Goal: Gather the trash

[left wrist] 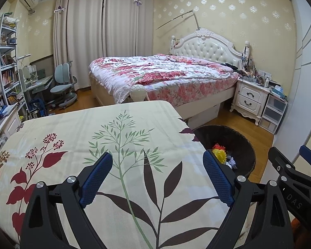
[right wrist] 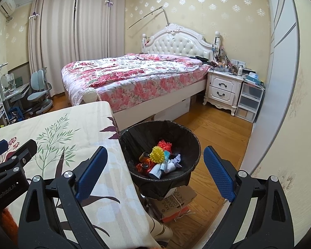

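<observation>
Left gripper (left wrist: 157, 161): blue-padded fingers spread wide, nothing between them, hovering over the cream table cloth printed with green sprigs and dark leaves (left wrist: 105, 128). Right gripper (right wrist: 155, 155): fingers likewise spread wide and empty, straddling the table edge and the round bin lined with a black bag (right wrist: 132, 143), which stands just beside the table on a brown cardboard box (right wrist: 176, 201). Bin contents: yellow spiky ball (right wrist: 158, 154), orange-red netting (right wrist: 164, 145), white tubes (right wrist: 155, 171), crumpled white wrapper (right wrist: 174, 162), small dark bottle (right wrist: 144, 156). A bed with pink floral quilt (right wrist: 134, 76) and a white nightstand (right wrist: 224, 89) stand well beyond.
</observation>
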The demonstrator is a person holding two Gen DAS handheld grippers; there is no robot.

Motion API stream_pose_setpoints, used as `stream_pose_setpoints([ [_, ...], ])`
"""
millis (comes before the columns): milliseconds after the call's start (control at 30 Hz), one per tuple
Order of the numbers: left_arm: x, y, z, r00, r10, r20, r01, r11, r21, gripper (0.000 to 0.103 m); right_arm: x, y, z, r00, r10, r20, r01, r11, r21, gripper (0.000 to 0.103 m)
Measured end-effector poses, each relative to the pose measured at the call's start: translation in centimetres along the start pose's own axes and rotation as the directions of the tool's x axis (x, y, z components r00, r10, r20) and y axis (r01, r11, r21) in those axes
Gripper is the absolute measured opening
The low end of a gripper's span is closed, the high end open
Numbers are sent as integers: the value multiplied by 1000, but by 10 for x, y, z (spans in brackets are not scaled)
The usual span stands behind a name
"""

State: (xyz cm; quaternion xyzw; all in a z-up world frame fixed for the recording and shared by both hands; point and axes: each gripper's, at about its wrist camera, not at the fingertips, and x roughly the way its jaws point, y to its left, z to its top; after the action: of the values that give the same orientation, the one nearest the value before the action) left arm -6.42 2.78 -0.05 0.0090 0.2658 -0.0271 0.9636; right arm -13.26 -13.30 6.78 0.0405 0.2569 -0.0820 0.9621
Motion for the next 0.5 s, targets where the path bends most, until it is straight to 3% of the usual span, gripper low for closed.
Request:
stream_pose_setpoints([
  [500,-1,0,0,1000,0,-1,0,1000,-1,88,0,0,0,1000,1,0,-1,1000,0,92],
])
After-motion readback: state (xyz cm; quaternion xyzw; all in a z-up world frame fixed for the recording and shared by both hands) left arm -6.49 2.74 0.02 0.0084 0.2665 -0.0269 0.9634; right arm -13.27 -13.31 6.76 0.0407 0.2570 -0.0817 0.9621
